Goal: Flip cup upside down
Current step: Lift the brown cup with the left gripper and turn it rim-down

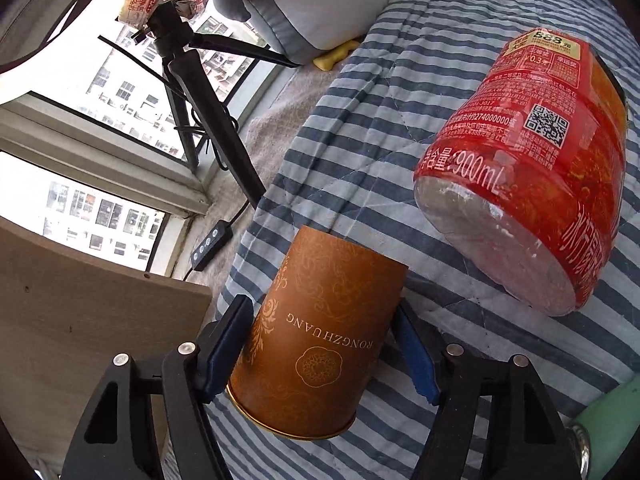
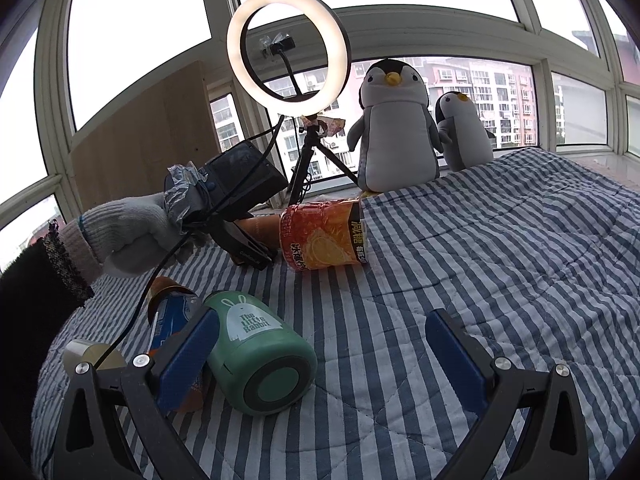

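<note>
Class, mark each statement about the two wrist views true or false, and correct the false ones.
1. The brown cup sits between the left tongs. True.
2. The right tongs grip the green bottle. False: they are open and hold nothing.
3. The red jar lies on the striped quilt. True.
4. The ring light is off. False: it glows.
5. Three plush penguins stand by the window. False: two, large and small.
</note>
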A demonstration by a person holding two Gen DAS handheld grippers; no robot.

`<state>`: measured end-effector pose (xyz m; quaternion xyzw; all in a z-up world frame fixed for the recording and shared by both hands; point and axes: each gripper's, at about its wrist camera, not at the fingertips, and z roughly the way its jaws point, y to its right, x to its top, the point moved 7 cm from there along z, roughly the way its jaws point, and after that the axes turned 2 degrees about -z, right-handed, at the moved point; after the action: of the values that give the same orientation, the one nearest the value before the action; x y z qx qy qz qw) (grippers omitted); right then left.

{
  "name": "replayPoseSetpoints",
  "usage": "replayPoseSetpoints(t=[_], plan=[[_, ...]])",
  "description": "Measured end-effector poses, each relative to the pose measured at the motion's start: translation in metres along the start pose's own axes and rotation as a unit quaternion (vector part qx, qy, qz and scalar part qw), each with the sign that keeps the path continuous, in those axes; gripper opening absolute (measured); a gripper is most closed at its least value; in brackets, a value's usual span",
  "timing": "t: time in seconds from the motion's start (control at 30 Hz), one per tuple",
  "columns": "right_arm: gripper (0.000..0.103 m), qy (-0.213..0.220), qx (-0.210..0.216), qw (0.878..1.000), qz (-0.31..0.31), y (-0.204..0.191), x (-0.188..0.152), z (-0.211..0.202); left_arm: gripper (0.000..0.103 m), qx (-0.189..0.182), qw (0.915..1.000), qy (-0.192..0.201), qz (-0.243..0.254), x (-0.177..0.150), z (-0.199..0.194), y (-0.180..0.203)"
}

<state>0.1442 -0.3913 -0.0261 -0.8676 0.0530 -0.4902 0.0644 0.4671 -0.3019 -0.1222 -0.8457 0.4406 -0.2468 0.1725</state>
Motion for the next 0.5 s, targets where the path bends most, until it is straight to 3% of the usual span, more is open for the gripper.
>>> replayPoseSetpoints(t=[0.23,0.5], plan=[[0.102,0.004,-0.005,1.000,0.004,0.005,0.001,-0.001,0.072,0.023,0.9995,0.013,-0.017,-0.007,-0.038,-0.016],[0.102,0.011,-0.019,1.000,0.012,0.014,0.002,-0.003,0.072,0.042,0.9987,0.026,0.015,-0.040,-0.119,0.002]])
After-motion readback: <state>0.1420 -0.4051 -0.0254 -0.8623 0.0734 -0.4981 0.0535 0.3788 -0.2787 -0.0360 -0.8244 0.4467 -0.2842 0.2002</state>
